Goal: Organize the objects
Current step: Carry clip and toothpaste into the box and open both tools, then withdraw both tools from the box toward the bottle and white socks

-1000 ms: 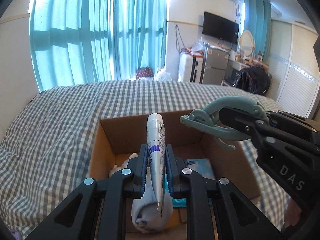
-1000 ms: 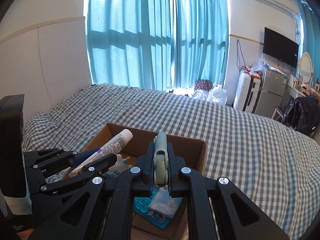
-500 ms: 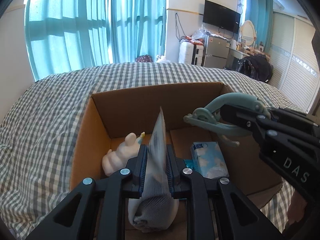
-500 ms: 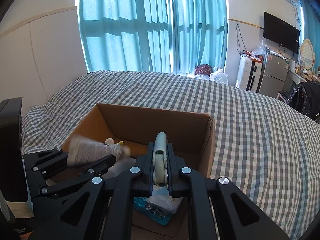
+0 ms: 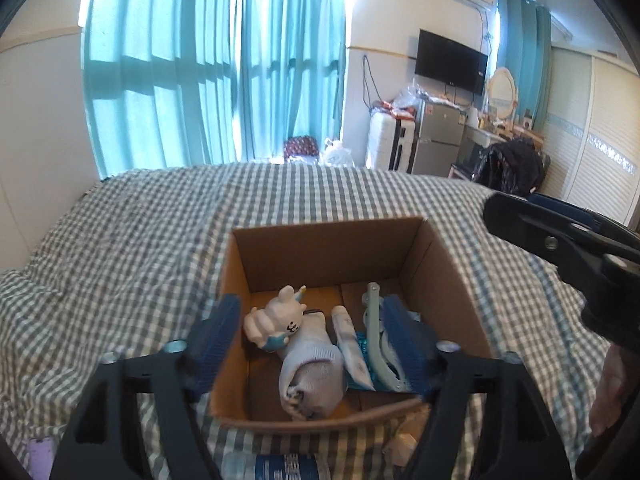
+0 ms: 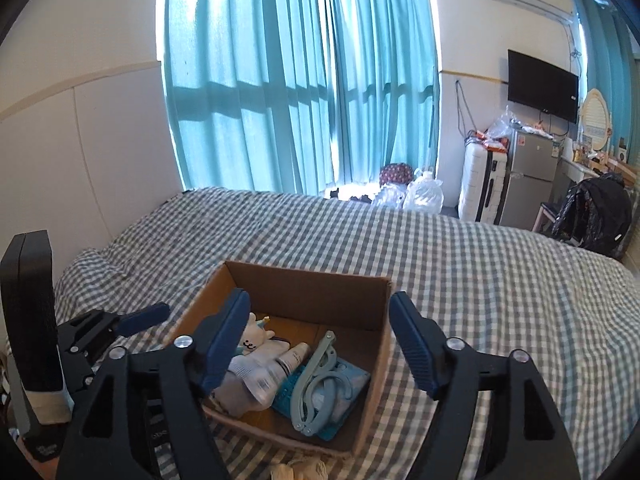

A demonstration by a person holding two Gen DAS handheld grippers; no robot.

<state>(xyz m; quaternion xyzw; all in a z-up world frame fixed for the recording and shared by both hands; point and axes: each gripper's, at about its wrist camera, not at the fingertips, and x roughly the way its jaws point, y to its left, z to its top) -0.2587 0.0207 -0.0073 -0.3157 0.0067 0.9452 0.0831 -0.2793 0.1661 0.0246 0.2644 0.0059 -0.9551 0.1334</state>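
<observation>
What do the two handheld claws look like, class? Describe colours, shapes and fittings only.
The left claw and right claw are alike: black angular plastic frames with cut-out openings, silver screw heads at the joints, and two flat fingers faced with ribbed blue pads. No cables or sleeves are visible.
</observation>
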